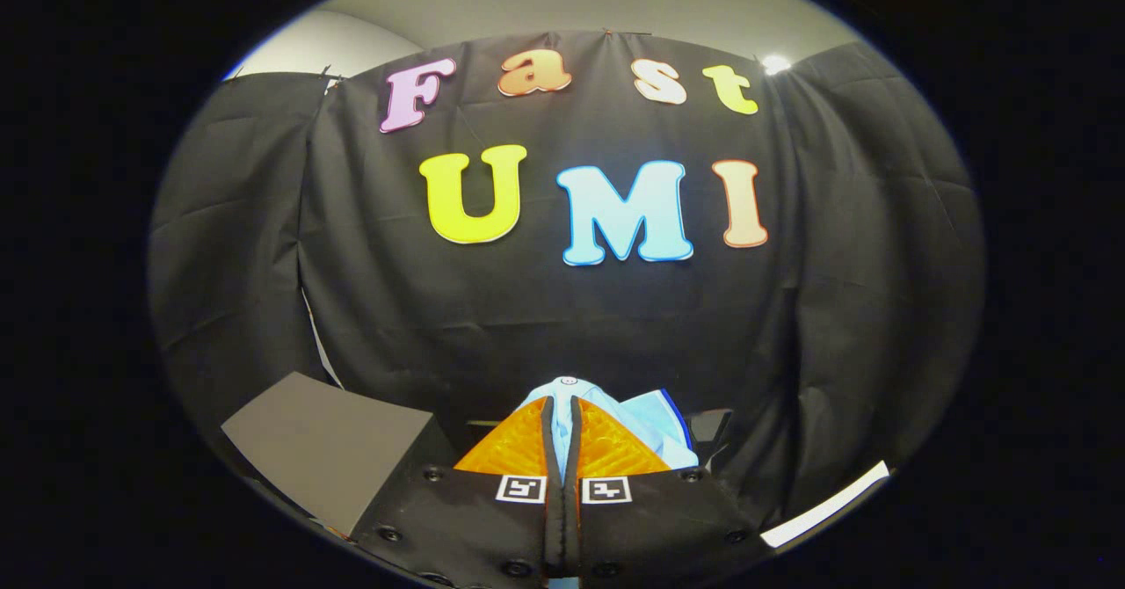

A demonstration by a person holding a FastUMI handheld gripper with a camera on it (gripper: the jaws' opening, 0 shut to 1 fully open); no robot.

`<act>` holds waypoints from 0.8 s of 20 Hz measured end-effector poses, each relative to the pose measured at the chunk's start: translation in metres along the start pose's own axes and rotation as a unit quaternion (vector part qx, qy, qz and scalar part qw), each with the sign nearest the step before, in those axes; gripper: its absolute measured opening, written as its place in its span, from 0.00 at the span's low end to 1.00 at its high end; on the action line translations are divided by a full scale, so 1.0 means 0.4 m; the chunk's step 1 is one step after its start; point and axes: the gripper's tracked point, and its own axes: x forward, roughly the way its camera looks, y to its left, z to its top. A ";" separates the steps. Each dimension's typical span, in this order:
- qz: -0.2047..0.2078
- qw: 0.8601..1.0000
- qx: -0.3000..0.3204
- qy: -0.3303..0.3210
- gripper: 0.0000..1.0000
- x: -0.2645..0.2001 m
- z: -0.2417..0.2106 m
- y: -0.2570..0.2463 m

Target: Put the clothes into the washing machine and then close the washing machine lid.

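Observation:
My gripper (562, 404) is raised and faces the black cloth wall. Its two fingers are pressed almost together, shut on a light blue garment (655, 435). The cloth bunches up just past the fingertips and hangs down to the right of the right finger (615, 448). A small white button on the garment shows at the very tips. Another bit of the same blue cloth peeks out low down between the finger bases.
A flat grey panel (325, 448) lies tilted to the left of the fingers; I cannot tell what it belongs to. A small dark object (712, 426) sits right of the garment. A white edge strip (826, 505) runs low on the right. The black cloth wall (562, 308) stands close ahead.

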 end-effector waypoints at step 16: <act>-0.025 0.989 -0.019 0.143 0.01 0.185 -0.452 -0.084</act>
